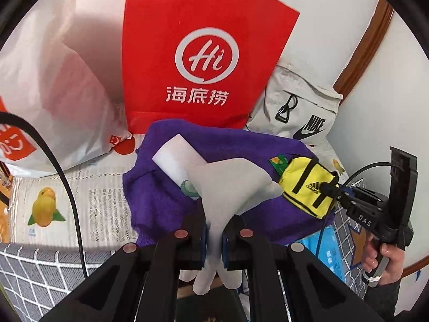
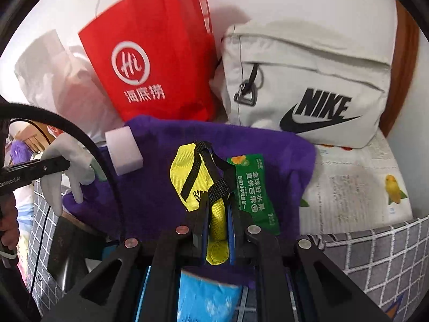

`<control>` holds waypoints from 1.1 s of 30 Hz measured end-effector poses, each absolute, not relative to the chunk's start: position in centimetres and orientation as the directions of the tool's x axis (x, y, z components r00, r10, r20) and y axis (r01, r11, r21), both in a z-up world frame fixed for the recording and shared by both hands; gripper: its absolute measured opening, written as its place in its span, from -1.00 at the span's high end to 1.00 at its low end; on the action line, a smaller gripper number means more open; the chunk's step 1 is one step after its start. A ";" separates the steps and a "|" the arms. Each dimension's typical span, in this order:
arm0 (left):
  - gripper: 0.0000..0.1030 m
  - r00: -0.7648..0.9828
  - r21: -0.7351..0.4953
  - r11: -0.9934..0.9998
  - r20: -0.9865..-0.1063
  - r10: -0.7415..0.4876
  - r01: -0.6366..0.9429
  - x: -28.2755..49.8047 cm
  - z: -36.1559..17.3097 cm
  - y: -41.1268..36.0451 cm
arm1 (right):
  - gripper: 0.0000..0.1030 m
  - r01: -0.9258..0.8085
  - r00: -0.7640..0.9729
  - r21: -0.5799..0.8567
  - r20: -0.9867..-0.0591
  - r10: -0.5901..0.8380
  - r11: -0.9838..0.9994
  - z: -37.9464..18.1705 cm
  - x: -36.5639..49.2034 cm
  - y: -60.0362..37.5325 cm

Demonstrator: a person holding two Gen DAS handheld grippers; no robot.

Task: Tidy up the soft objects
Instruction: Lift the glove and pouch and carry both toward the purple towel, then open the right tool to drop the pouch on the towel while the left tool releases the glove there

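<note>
Two grippers clamped, left gripper (image 1: 214, 237) on white glove (image 1: 230, 185), right gripper (image 2: 217, 230) on yellow pouch (image 2: 199, 177), over purple towel (image 2: 161, 187).

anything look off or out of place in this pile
The white foam block is the odd one: a stiff rectangular piece lying tilted on the purple towel among pouches and gloves. Nothing looks spilled or torn.

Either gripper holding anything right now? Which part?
Both. The left gripper is shut on the white glove, pinched about mid-length near the finger bases. The right gripper is shut on the yellow mini backpack, clamped at one end.
</note>
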State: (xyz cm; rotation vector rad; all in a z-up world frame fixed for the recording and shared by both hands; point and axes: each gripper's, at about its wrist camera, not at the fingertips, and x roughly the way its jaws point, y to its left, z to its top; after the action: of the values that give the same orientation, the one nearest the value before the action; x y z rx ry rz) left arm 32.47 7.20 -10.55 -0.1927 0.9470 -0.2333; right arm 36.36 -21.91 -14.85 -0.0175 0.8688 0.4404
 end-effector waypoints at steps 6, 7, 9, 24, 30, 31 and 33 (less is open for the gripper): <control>0.83 0.532 -0.263 0.957 -0.797 -0.286 0.119 34.3 -12.0 6.6 | 0.77 -0.384 0.533 0.125 -0.779 0.330 0.915 -17.1 37.7 -20.9; 0.83 0.527 -0.262 0.957 -0.800 -0.286 0.122 34.6 -12.3 6.5 | 0.77 -0.384 0.532 0.117 -0.783 0.323 0.916 -17.4 37.8 -20.8; 0.83 0.517 -0.249 0.960 -0.810 -0.277 0.126 35.3 -12.8 6.1 | 0.76 -0.374 0.536 0.108 -0.785 0.309 0.921 -17.7 38.1 -21.0; 0.83 0.426 -0.186 0.973 -0.876 -0.227 0.137 37.7 -17.5 4.7 | 0.67 -0.357 0.490 0.121 -0.819 0.297 0.926 -18.7 39.1 -22.0; 0.78 0.409 -0.172 0.972 -0.885 -0.223 0.157 37.4 -17.9 4.7 | 0.60 -0.350 0.476 0.130 -0.828 0.295 0.928 -18.8 39.5 -22.1; 0.78 0.408 -0.173 0.972 -0.885 -0.223 0.157 37.4 -18.0 4.7 | 0.59 -0.350 0.478 0.126 -0.828 0.293 0.928 -18.7 39.4 -22.2; 0.69 0.408 -0.186 0.971 -0.883 -0.233 0.153 37.3 -17.9 5.0 | 0.51 -0.349 0.484 0.112 -0.828 0.282 0.930 -18.6 39.3 -22.1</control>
State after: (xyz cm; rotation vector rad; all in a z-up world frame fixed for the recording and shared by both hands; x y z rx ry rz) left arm 37.28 4.98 -17.86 -0.0796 1.1251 -0.2440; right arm 39.33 -22.14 -18.61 -0.0748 0.9940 0.3846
